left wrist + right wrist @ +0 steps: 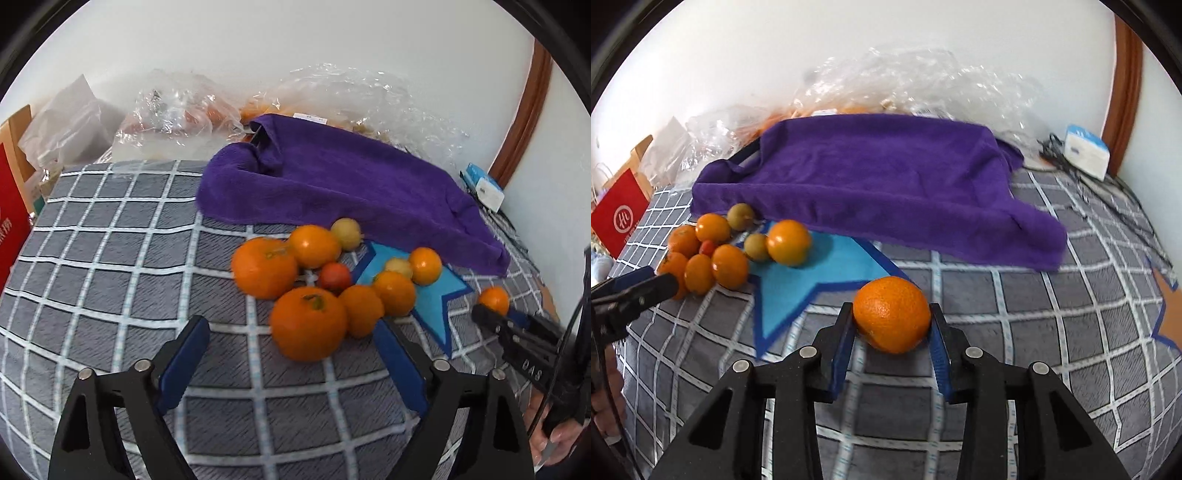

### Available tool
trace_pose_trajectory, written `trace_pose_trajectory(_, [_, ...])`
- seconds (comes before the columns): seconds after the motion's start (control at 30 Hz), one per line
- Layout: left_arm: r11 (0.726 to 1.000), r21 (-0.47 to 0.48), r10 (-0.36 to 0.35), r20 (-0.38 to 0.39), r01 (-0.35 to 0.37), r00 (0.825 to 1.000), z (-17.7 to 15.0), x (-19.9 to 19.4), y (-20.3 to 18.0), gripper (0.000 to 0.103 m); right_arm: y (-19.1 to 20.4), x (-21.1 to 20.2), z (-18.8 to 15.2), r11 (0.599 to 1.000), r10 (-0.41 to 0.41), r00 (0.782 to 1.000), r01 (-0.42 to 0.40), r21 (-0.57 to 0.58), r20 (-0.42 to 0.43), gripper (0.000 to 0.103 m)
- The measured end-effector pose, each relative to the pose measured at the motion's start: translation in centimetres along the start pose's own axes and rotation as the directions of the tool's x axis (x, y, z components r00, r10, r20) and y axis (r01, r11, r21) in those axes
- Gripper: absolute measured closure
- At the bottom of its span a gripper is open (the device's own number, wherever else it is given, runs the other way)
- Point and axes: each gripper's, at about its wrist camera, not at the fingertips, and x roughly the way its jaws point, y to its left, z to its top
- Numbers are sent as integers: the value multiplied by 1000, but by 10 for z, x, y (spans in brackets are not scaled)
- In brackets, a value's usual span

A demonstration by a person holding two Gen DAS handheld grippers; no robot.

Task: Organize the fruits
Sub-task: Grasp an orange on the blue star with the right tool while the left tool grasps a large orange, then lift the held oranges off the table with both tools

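Note:
A pile of several oranges (314,277) with two pale yellow-green fruits and one small red fruit lies on the grey checked cloth (110,258), partly on a blue star patch (432,299). My left gripper (290,324) is open. Its blue pads flank the nearest big orange (308,328) without pressing on it. My right gripper (891,308) is shut on a single orange (892,314) near the star patch (798,280), apart from the pile (720,254). In the left wrist view that gripper (487,314) and its orange (494,300) show at the right. The left gripper (661,284) shows beside the pile.
A purple towel (332,177) (871,177) covers a raised object behind the fruit. Crumpled clear plastic bags (923,81) lie along the wall. A red paper bag (620,218) stands at the left. A white box (1086,151) and black cables (1108,199) sit at the right.

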Motion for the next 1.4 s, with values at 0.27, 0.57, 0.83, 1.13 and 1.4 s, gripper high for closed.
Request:
trace_pose_trajectory(0.27, [997,-8,-75,5,75,997,2,-1,-1,63,-5,0,-1,1000,13,1000,-13,23,14,65])
trace_pose_trajectory(0.57, [999,46,-30,16,30,999,-13,-15,-4,62,-6,3,-2,1000,18,1000,-18,23,-4,64])
trace_pose_trajectory(0.83, [1000,-13,-20,11,20,1000,-16,-4,2,59,7,6,-2,998,-4,1000,3,-64,-20,47])
trace_pose_trajectory(1.13, [998,-17,-58,8,58,998,-18,-5,5,52,1,5,-3,999,15,1000,-16,-30,-16,46])
trace_pose_trajectory(1.4, [995,-49,-90,30,91,996,-24,-12,10,62,3,3,-4,999,23,1000,-23,-40,-4,64])
